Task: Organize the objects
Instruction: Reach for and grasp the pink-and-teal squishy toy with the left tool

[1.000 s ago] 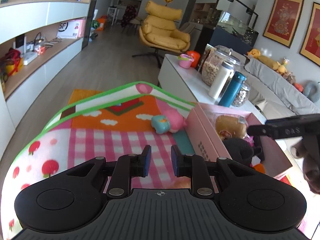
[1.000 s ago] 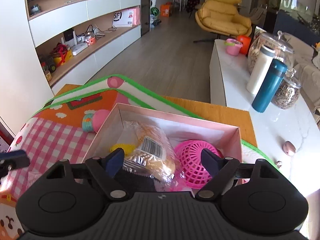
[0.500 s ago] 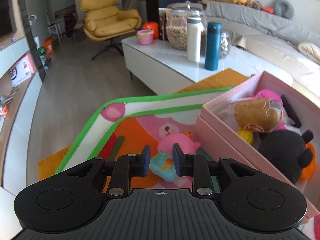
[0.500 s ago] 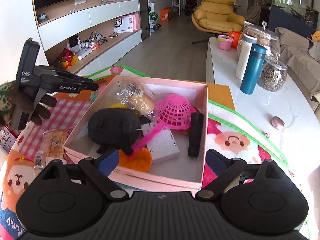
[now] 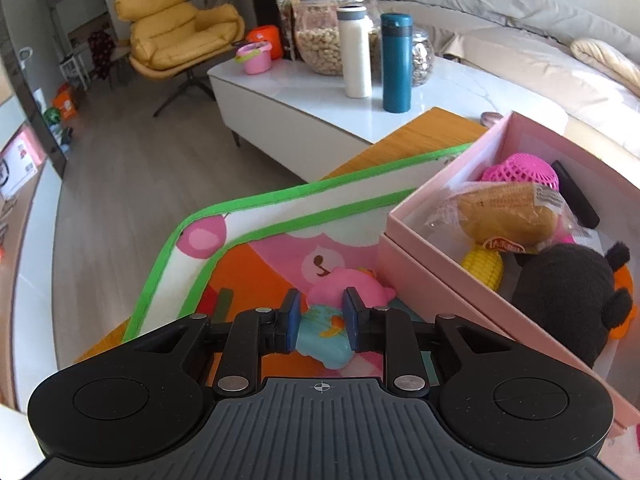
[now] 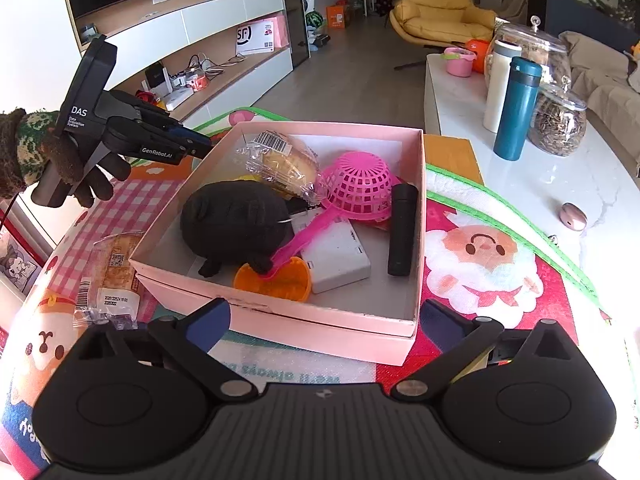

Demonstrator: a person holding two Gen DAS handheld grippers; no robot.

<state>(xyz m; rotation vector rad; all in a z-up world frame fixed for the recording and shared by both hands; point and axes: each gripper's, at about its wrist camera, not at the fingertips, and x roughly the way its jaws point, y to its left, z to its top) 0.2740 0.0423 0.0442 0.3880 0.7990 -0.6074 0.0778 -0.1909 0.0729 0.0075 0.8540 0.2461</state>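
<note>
Two blue pads of the left gripper (image 5: 320, 322) flank the pink-and-teal toy (image 5: 335, 320) lying on the mat (image 5: 256, 256) beside the pink box (image 5: 432, 276), contact unclear; its long axis runs away from the camera, pink end far; right gripper (image 6: 324, 324) jaws opening, empty.

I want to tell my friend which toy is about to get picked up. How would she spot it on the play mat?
Find the pink box on the colourful play mat. Just outside its left wall lies a small doll-like toy, alone on the mat, with the left gripper closing in around it. It has a pink head and a pale turquoise body, unlike the black plush inside the box.
</note>
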